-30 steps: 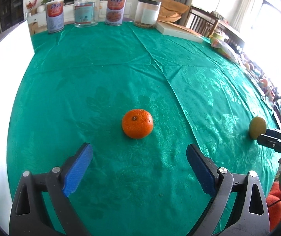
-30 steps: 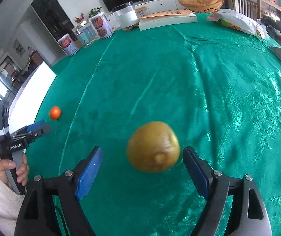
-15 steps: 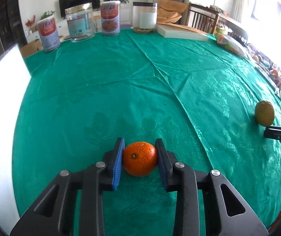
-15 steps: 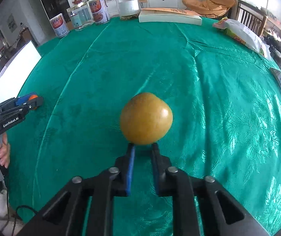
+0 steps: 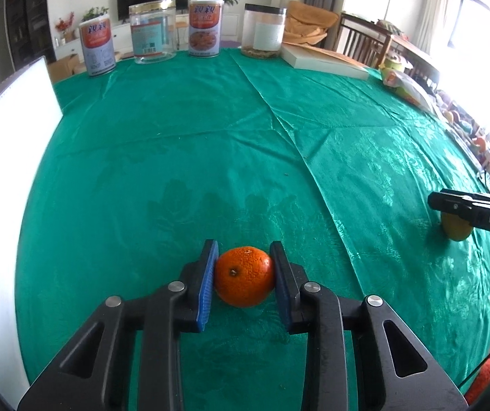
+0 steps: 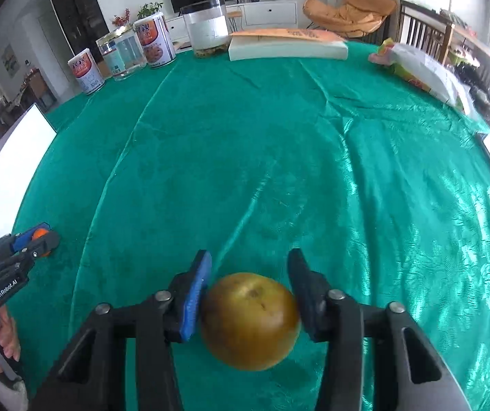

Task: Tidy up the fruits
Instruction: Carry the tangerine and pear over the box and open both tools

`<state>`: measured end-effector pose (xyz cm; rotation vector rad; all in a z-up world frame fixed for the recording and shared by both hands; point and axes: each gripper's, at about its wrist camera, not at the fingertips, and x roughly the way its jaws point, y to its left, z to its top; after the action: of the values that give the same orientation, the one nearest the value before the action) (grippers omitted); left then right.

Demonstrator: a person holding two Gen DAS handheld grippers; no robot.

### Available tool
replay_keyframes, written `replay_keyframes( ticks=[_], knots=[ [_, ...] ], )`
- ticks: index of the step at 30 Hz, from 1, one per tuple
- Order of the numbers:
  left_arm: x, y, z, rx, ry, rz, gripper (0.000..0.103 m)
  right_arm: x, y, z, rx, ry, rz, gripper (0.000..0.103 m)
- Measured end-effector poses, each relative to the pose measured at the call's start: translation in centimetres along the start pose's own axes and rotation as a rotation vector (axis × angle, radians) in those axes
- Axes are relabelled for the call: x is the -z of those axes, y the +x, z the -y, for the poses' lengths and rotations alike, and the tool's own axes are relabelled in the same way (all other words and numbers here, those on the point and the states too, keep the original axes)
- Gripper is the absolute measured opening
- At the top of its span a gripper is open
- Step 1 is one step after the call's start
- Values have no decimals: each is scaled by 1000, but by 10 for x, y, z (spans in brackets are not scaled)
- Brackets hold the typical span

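An orange mandarin [image 5: 245, 275] rests on the green tablecloth [image 5: 210, 137], and my left gripper [image 5: 243, 245] is shut on it, both pads against its sides. From the right wrist view the left gripper [image 6: 39, 239] sits at the far left with the mandarin [image 6: 41, 234] just showing between its fingers. A brown-yellow round fruit [image 6: 250, 318] lies between the fingers of my right gripper [image 6: 250, 253]. Its jaws are opening, and both pads touch the fruit's sides. In the left wrist view the right gripper [image 5: 450, 202] partly covers that fruit [image 5: 455, 233].
Two cans [image 5: 96, 48], a clear jar [image 5: 152, 32] and a white-labelled jar [image 5: 263, 30] line the far edge beside a flat white box [image 5: 323, 61]. A snack bag [image 6: 423, 68] lies far right. A white panel [image 5: 5, 171] stands at the left. A hand [image 6: 1, 335] holds each gripper.
My left gripper went from wide open to shut on the mandarin. My right gripper closed short of the brown-yellow fruit, then moved forward, and its fingers now stand on either side of it.
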<state>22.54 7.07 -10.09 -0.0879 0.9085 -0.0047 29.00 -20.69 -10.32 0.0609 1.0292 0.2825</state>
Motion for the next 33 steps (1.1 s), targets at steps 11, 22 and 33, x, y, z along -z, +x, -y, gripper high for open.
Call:
replay_keyframes(
  ticks=[11,22,33],
  knots=[
    [18,-44,-15,150,-145,-5,29,38,-45,16,-203,129,15,37],
    [32,-57,-17,122,-125,-6,29,56,-59,-9,-131,-10,-43,43],
    [33,-71,-14,130,-134,-16,29,71,-48,-35,-89,-56,-122,51]
  ],
)
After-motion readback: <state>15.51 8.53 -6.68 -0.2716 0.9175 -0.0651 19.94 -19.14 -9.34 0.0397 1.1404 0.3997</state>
